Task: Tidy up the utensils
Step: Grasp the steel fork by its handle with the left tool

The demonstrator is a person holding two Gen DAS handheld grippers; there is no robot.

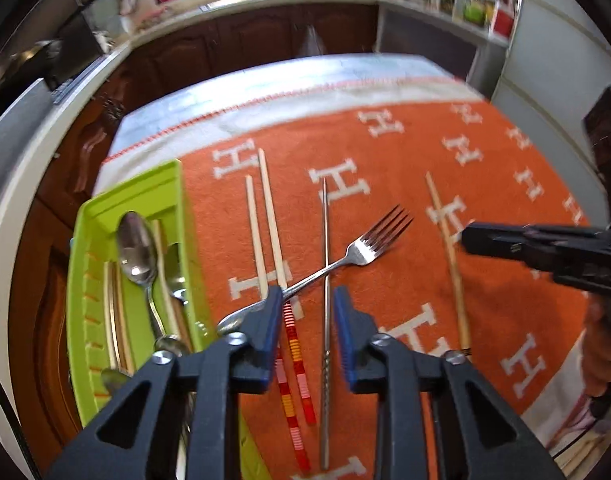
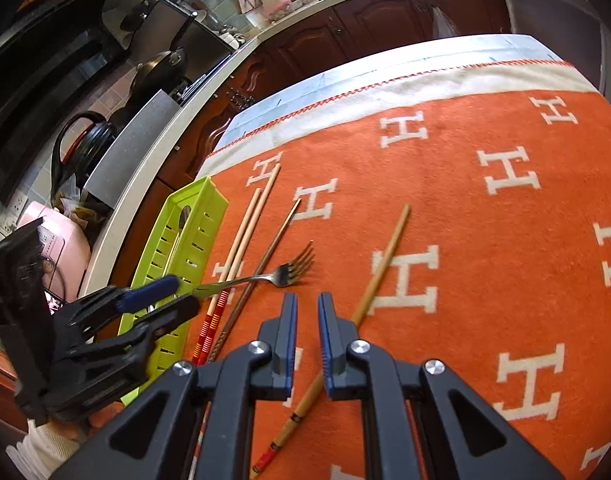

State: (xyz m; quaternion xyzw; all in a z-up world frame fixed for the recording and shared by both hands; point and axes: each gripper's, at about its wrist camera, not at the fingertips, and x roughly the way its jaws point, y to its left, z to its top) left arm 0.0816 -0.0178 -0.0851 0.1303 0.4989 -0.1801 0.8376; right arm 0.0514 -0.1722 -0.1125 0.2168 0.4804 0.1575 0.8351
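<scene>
A green utensil tray [image 1: 173,200] holds spoons [image 1: 135,248] and chopsticks at the left edge of the orange cloth. A fork [image 1: 361,246] lies across a metal chopstick [image 1: 325,264] and two pale chopsticks [image 1: 267,220] with red striped ends. My left gripper [image 1: 307,310] is open above the fork's handle and these sticks; it also shows in the right wrist view [image 2: 177,296]. A single wooden chopstick [image 2: 379,272] lies to the right. My right gripper [image 2: 307,308] is open, jaws a narrow gap apart, just above it; it also shows in the left wrist view [image 1: 471,236].
The table [image 2: 345,76] stands near dark wooden kitchen cabinets [image 1: 265,40] and a counter [image 2: 153,168] with pans and clutter. The orange cloth [image 2: 485,220] with white H marks covers most of the table. A white cupboard [image 1: 545,80] is at the right.
</scene>
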